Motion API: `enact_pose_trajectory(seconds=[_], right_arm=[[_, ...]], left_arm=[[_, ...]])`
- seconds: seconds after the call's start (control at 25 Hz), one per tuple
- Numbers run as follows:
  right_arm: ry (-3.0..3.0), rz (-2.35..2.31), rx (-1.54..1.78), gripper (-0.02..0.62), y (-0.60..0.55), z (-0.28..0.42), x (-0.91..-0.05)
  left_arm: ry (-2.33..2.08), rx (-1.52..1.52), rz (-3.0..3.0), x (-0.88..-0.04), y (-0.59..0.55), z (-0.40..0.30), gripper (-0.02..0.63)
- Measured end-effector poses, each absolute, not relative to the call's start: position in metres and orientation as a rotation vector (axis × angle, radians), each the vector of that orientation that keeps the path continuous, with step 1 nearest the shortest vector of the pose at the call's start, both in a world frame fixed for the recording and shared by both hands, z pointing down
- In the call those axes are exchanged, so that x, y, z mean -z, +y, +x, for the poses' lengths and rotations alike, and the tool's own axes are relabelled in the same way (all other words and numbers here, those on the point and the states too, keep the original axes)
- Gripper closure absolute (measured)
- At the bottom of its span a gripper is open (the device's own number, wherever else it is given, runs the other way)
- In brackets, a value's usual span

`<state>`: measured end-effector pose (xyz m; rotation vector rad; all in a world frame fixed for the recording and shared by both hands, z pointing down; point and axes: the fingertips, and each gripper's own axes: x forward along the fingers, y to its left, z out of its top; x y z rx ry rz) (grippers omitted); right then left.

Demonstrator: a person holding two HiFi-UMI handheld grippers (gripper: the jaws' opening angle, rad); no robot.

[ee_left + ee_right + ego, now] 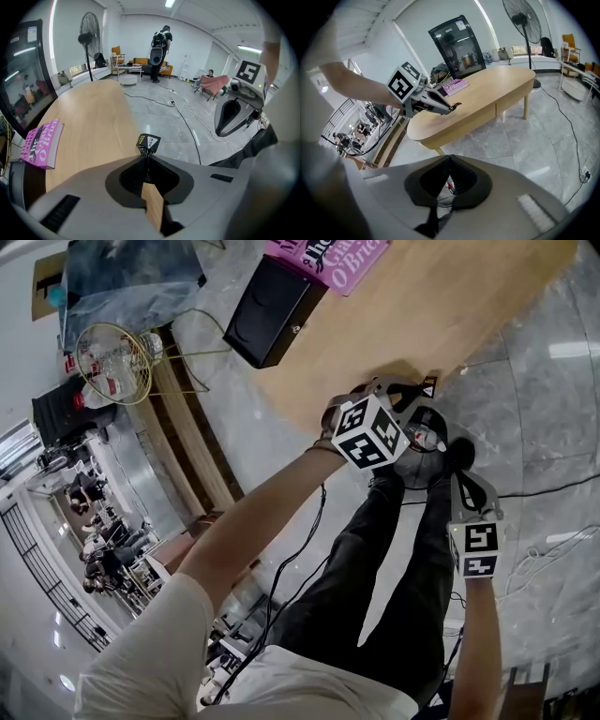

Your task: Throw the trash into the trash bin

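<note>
Tools: 2.

L tool (148, 156): jaws clamped at the tips on 1 wrapper (148, 142). Wrapper is small and black w/ yellow and white print. Most of it sticks out past the tips. It is held in the air by the rounded end of the surface (93, 126), w/ floor (187, 136) beyond it.

R tool (450, 158): jaws together at the tips, nothing seen past them. In head view it sits lower, at the person's right, beside the legs and apart from L tool. Through the gap behind its tips 1 clear item w/ red marks shows, too small to identify.

Surface: 1, oval, light wood. On it are 1 pink book (42, 143) and 1 black box (272, 310). In head view the book's corner lies over the box.

Floor: grey stone tile, several cables across it.

Also noted: 1 pedestal fan (89, 33) and 1 glass-door cabinet (457, 47), both beyond the surface. 1 person (159, 47) stands at the far wall.
</note>
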<state>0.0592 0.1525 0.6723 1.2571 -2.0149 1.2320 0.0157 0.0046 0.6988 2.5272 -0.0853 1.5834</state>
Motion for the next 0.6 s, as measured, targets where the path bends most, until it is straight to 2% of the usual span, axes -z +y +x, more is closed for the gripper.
enact_pose_trajectory(seconds=[0.6], right_arm=[[-1.971,1.261,-1.269,0.584,0.185,0.049,-0.694]], left_arm=[[-0.038,-1.500,2.361,-0.714,0.144,-0.042,0.581]])
